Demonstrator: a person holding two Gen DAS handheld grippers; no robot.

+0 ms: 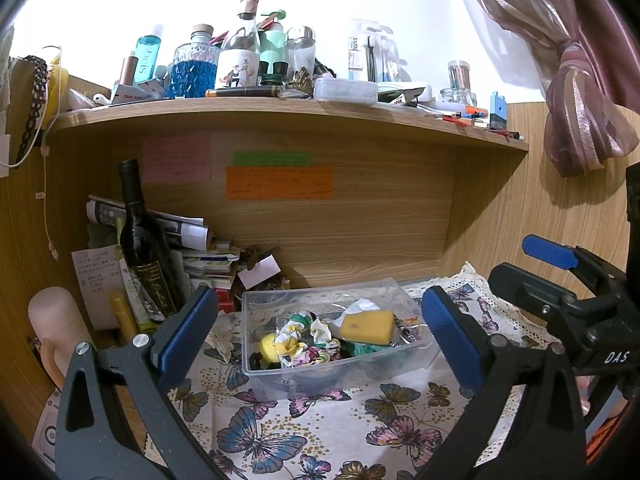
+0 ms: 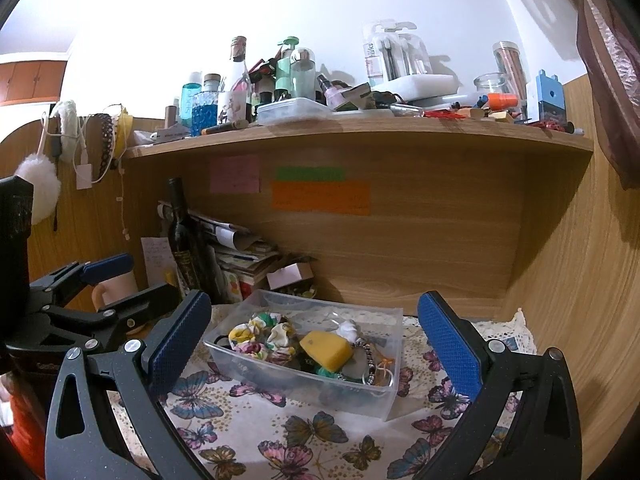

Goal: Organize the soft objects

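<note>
While both of our grippers hang back from the clear plastic bin, we judge the work to be between picks: the soft things we can see lie inside that bin already, and nothing is in either grasp. Our left gripper stands with its jaws spread wide, the bin framed in the gap between them but not touched; our right gripper is equally wide apart, empty, and also short of the bin. Inside the bin, the yellow sponge rests toward the right half, tilted on top of other items, with a wad of white tissue just behind it; the floral scrunchie lies beside it toward the left half, and a small yellow ball sits at the bin's left wall. From the right wrist view we also see a beaded chain at the bin's right end, which hardly seems soft. The bin sits on the butterfly cloth, which shows no loose soft item near it. Our guess is that the next move calls for looking beyond the bin for anything left, or for lowering one open gripper straight over the sponge, minding the thin bin walls
</note>
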